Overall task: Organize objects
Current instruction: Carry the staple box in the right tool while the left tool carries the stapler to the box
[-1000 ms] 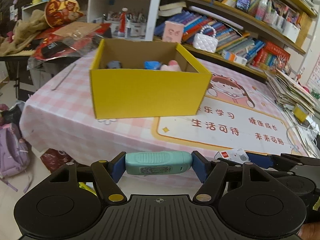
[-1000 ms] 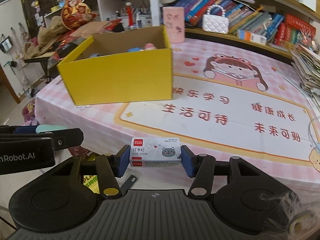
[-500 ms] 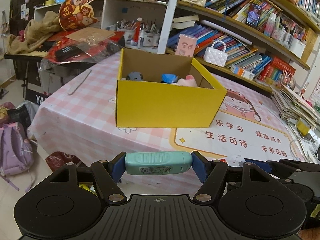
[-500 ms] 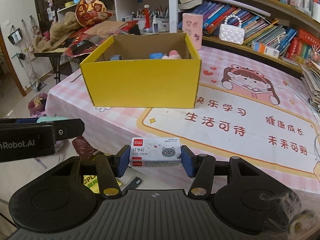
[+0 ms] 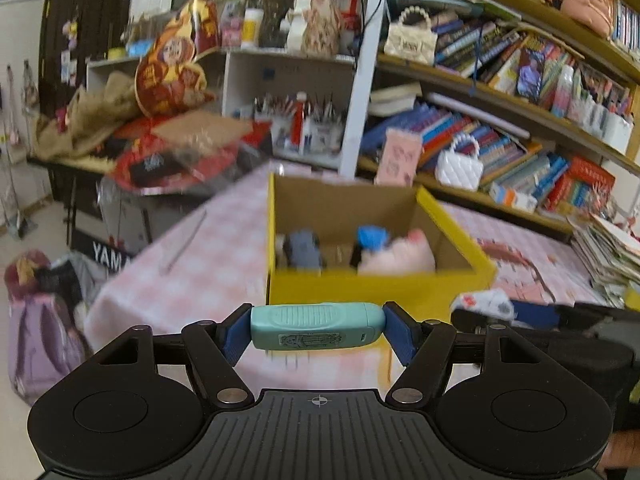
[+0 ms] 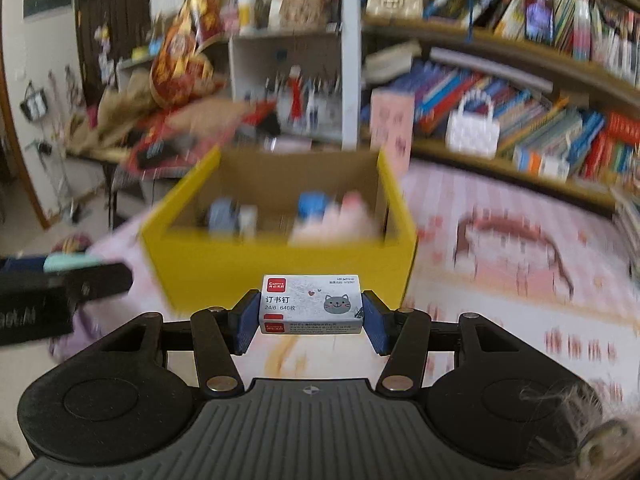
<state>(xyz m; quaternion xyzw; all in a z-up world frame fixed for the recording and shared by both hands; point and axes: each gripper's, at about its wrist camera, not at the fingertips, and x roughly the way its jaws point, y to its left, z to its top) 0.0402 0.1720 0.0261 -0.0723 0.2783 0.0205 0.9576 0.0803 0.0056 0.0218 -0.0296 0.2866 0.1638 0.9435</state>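
Both grippers are loaded and facing the open yellow cardboard box (image 5: 376, 280) that sits on the pink checked surface (image 5: 224, 256), so the step in hand looks like the carry toward the drop. The left gripper (image 5: 318, 328), low in the centre of its own frame, is pinching a mint-green ribbed plastic case (image 5: 316, 325) end to end between its blue pads (image 5: 232, 338), held level and crosswise. The right gripper (image 6: 311, 314), at lower centre of the right wrist view, is clamped on a small grey cardboard box of staples (image 6: 311, 307) with a red logo and a cartoon cat face printed on top, gripped by its short ends and sitting square. In both views the yellow box fills the middle of the frame just above the held item, its near wall facing the camera and its brown inside visible; a blue piece (image 5: 372, 236), a grey-blue piece (image 5: 302, 246) and a pale pink lump (image 5: 396, 256) already lie along the near side of its floor (too blurred to name with any confidence). The left gripper also shows as a dark bar at the left edge of the right wrist view. The next move probably calls for lifting each item over the near wall, aiming for bare cardboard at the back, and only then spreading the fingers, one gripper at a time to avoid a clash above the opening.
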